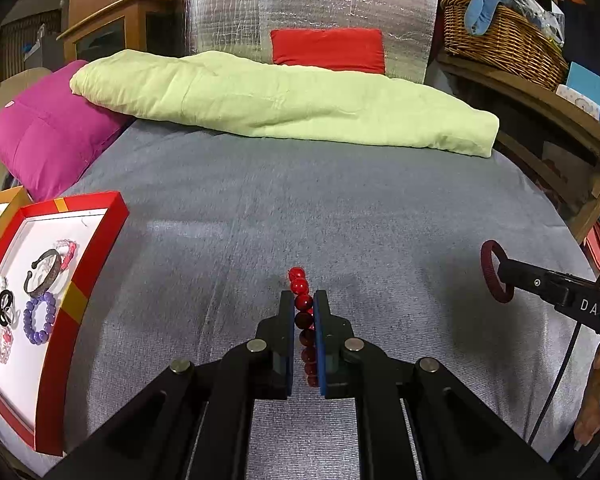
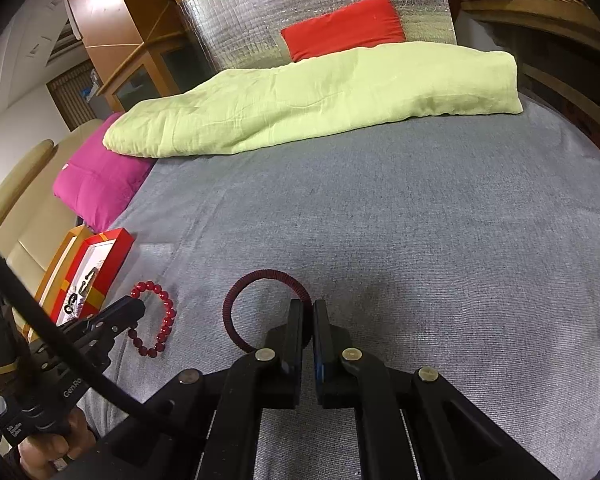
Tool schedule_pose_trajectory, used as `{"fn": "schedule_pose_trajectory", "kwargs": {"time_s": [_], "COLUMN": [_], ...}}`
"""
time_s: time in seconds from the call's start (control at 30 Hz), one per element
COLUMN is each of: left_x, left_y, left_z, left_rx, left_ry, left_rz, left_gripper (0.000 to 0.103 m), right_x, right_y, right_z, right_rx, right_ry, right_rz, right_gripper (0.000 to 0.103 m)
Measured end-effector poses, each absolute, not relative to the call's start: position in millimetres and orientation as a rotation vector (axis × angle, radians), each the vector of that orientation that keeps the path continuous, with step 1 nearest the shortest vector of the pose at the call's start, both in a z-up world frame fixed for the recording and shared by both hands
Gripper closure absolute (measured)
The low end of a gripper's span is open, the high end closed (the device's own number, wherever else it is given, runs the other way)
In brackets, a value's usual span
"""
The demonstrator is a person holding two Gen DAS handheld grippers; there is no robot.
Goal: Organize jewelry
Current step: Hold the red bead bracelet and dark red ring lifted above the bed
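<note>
Beads of glossy red fill the gap of your left tool (image 1: 303, 304): its two blue-padded fingers are pinched on a round red bead bracelet (image 1: 302, 312), which stands edge-on between them over the grey bedspread (image 1: 340, 208). From the right wrist view the same bracelet shows as a full loop held at the tool's tip, near the left of the bed. Your right tool (image 2: 312, 312) is pressed together on a dark maroon corded ring bracelet (image 2: 260, 280); the loop juts out left and far of the fingertips, and whether it touches the bedspread you cannot tell. Far left sits an open red cardboard box with a white lining (image 1: 100, 240), holding a purple bead bracelet (image 1: 40, 316), a dark metal cuff bangle (image 1: 44, 272), a pink bead bracelet (image 1: 69, 252) and some paler pieces. At the far end of the bed lie a folded pale green quilt (image 1: 280, 100) and a magenta pillow (image 1: 48, 132).
</note>
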State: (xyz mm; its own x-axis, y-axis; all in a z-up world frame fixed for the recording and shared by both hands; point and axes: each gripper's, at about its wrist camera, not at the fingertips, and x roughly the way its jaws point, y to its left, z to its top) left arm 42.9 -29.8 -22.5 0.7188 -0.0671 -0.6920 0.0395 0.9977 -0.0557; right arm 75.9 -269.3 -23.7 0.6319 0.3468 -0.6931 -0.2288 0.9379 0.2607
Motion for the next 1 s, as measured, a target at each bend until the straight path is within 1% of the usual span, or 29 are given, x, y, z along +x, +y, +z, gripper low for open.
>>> {"fn": "schedule_pose_trajectory", "kwargs": {"time_s": [1.0], "left_x": [39.8], "left_y": [-26.0], "left_z": [-18.5], "left_rx": [-0.035], "left_ry": [0.749], "left_rz": [-0.039], "left_gripper": [0.094], "right_x": [74.5], "right_y": [-269.7], "right_z": [-20.3], "right_rx": [0.153], "right_ry": [0.806], "right_rz": [0.349], "right_gripper": [0.098]}}
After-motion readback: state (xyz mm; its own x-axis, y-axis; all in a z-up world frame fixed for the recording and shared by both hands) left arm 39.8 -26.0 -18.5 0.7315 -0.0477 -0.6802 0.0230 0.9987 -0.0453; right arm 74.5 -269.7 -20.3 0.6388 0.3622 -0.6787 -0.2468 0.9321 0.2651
